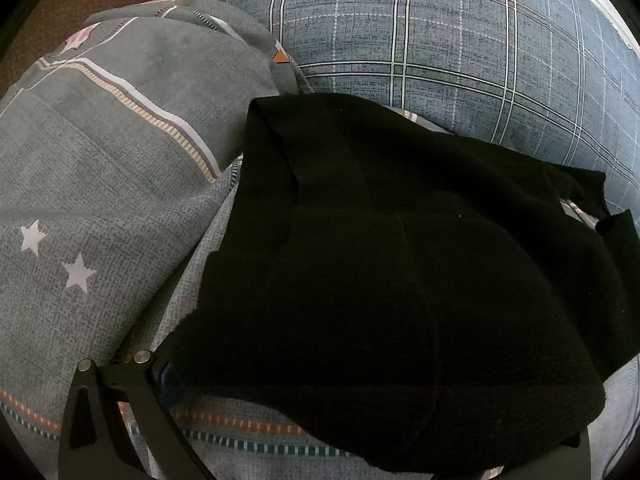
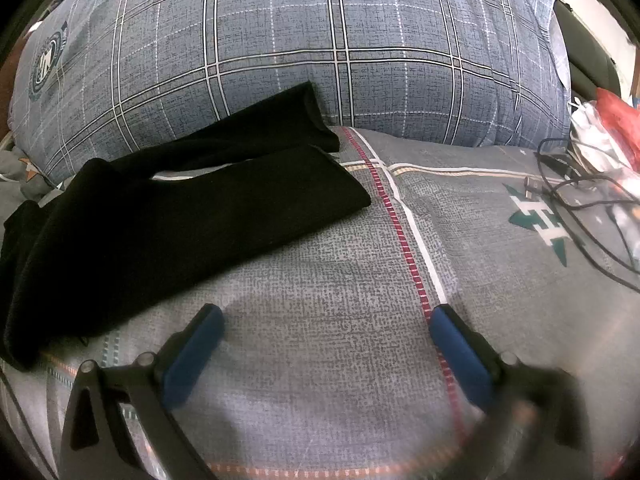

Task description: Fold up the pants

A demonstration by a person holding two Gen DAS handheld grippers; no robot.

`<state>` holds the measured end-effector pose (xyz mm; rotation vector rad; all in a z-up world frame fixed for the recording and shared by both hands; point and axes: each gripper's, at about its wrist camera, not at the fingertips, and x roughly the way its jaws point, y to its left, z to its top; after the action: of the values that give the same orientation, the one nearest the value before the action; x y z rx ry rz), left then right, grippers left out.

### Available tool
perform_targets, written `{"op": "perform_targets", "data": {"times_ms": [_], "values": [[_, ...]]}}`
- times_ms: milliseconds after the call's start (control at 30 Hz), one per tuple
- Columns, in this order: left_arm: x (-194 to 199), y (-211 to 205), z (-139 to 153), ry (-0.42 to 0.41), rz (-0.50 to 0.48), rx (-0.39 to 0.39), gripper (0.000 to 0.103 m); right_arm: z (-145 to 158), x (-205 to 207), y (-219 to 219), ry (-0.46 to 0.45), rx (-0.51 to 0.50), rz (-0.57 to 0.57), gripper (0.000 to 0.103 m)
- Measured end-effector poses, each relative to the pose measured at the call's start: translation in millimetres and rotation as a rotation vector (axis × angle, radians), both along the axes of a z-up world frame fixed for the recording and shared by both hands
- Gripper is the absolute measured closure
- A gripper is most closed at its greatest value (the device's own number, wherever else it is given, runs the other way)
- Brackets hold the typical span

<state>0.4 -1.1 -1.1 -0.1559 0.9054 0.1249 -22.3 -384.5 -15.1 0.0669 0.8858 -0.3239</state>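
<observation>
Black pants point(image 1: 400, 280) lie on a grey patterned bedsheet point(image 1: 260, 436). In the left wrist view their waist end fills the middle and drapes over my left gripper point(image 1: 360, 420), hiding most of both fingers; only the left finger's frame and a bit of blue pad point(image 1: 170, 384) show. In the right wrist view the two pant legs point(image 2: 240, 200) stretch to the upper left, cuffs near the pillow. My right gripper point(image 2: 324, 344) is open and empty over bare sheet, to the right of the legs.
A large blue plaid pillow point(image 2: 320, 40) lies behind the pants. A bunched grey quilt with stars point(image 1: 80, 200) sits left. Black cables point(image 2: 580, 200), plastic bags and a red item point(image 2: 616, 112) lie at the far right.
</observation>
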Motion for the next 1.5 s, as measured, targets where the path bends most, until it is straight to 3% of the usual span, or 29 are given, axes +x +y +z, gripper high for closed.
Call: {"op": "perform_targets", "data": {"times_ms": [433, 500, 633, 933, 1500], "values": [[-1.2, 0.8, 8.2, 0.043, -0.032, 0.016, 0.001, 5.9, -4.0, 6.9, 0.017, -0.015, 0.007, 0.000], [-9.7, -0.7, 15.1, 0.027, -0.012, 0.042, 0.013, 12.2, -10.4, 12.0, 0.010, 0.000, 0.016, 0.000], [-31.9, -3.7, 35.7, -0.016, -0.011, 0.068, 0.012, 28.6, -22.7, 28.4, -0.031, 0.064, 0.071, 0.000], [-65.5, -5.4, 71.9, -0.072, -0.014, 0.002, 0.012, 47.6, -30.6, 59.4, -0.080, 0.120, 0.129, 0.000], [-80.6, -9.3, 90.1, -0.113, -0.045, -0.074, 0.003, 46.7, -25.9, 70.9, -0.078, 0.126, 0.161, 0.000]]}}
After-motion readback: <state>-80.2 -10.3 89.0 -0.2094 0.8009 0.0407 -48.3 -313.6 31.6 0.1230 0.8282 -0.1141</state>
